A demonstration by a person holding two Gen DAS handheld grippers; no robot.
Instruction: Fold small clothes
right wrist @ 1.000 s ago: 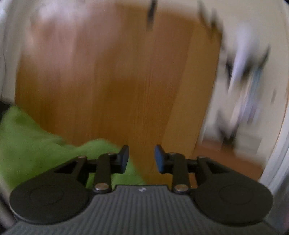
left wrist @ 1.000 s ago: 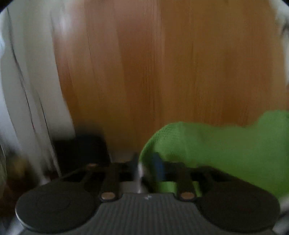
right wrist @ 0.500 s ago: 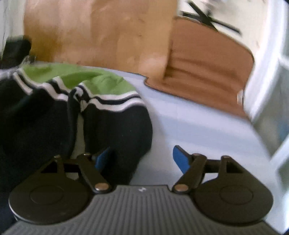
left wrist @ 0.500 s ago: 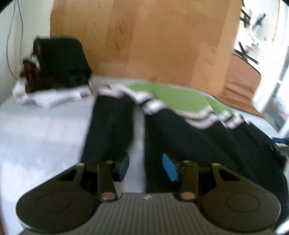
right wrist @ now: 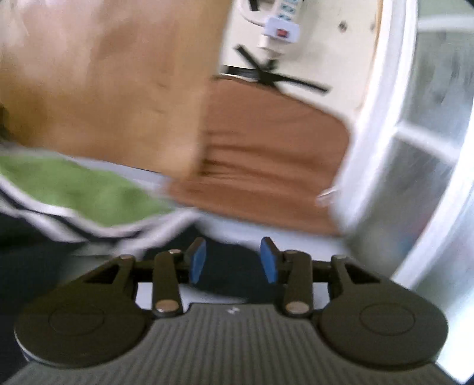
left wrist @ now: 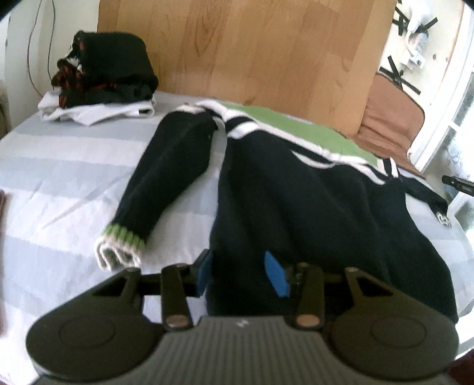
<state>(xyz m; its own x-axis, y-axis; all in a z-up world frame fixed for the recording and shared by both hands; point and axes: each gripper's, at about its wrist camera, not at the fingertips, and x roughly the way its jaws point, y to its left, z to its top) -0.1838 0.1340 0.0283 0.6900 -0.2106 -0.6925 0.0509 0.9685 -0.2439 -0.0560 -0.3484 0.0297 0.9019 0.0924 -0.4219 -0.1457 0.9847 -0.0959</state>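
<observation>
Striped bedsheet (left wrist: 59, 165) under soft, floppy sweater (left wrist: 311, 207); best grabbed at hem; left gripper (left wrist: 241, 274) and right gripper (right wrist: 232, 260) closing, pads not yet pinching.

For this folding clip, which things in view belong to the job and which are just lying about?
Job: black sweater spread on the bed, its sleeve, left gripper, right gripper, both closing.
Lying about: stack of folded clothes, wooden headboard, brown cushion, power strip.
</observation>
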